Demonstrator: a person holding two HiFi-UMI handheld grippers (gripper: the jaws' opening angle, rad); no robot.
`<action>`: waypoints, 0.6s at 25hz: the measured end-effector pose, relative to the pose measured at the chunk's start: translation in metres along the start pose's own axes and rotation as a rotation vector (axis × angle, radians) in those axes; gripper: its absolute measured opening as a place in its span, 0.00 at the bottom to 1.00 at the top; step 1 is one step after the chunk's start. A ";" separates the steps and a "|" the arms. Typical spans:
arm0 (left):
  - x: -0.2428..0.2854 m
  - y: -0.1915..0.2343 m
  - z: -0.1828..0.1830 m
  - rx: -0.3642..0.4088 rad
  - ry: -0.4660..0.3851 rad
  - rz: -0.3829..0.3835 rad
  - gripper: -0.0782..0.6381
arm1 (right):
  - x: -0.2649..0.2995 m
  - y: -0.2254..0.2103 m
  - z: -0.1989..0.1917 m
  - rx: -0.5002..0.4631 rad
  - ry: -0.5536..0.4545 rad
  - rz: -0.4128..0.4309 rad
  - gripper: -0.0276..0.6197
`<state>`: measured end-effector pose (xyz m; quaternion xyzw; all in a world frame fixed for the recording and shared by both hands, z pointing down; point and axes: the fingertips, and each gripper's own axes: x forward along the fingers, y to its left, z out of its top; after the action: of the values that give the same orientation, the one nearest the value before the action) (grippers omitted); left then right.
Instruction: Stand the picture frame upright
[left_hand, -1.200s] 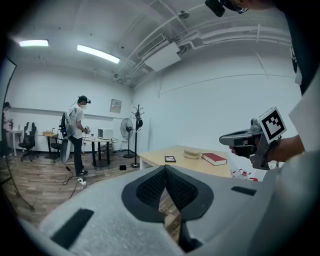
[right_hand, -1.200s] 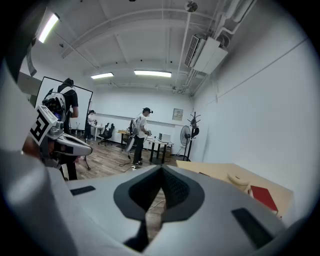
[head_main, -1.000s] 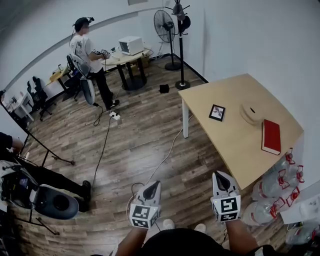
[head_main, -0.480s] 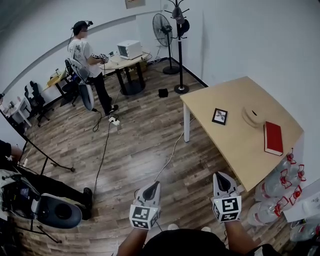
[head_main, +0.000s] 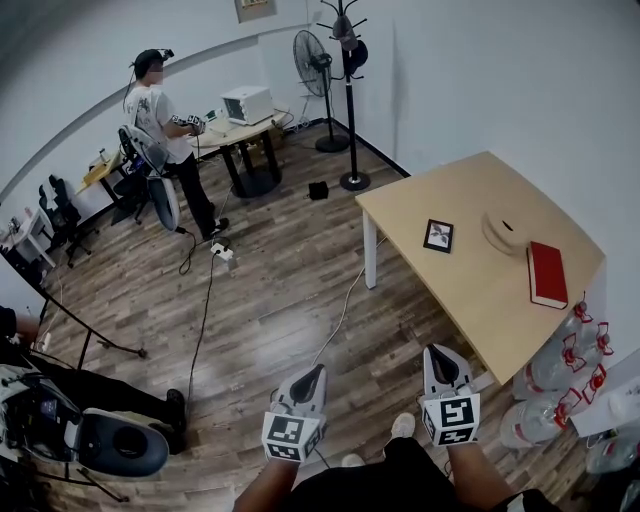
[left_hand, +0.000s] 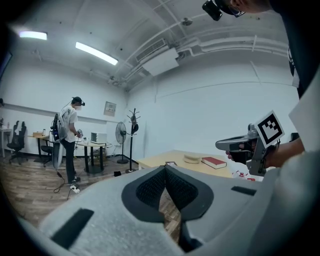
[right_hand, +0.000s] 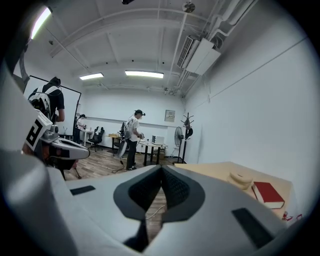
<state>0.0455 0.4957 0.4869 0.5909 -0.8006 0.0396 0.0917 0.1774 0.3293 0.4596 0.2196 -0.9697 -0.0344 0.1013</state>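
Note:
The picture frame (head_main: 437, 236), small with a dark border, lies flat on the light wooden table (head_main: 470, 290) near its left edge. In the left gripper view the frame (left_hand: 171, 163) shows tiny, just beyond the jaw tips. Both grippers are held over the wooden floor, well short of the table. My left gripper (head_main: 312, 372) is shut with nothing in it, its tips meeting (left_hand: 165, 167). My right gripper (head_main: 438, 352) is also shut and empty (right_hand: 161, 170), and stands closer to the table's near corner.
On the table lie a red book (head_main: 543, 274) and a round beige object (head_main: 503, 228). Water bottles (head_main: 560, 370) stand by the table's near end. A cable (head_main: 340, 310) runs over the floor. A coat stand (head_main: 350, 100), fan (head_main: 312, 55) and a person (head_main: 160, 110) are far off.
Both grippers have moved forward over the floor towards the table along with me, still shut and side by side. The frame lies as it did.

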 end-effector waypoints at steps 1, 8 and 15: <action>0.006 0.002 -0.001 0.003 0.002 -0.003 0.11 | 0.004 -0.002 0.000 0.003 -0.001 -0.002 0.06; 0.064 0.010 0.001 0.022 0.022 -0.030 0.11 | 0.049 -0.037 -0.006 0.023 0.007 -0.022 0.06; 0.136 0.035 0.013 0.027 0.050 -0.013 0.11 | 0.115 -0.081 -0.011 0.049 0.028 -0.026 0.06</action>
<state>-0.0282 0.3760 0.5017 0.5962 -0.7935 0.0644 0.1039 0.1118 0.2060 0.4825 0.2351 -0.9658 -0.0088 0.1089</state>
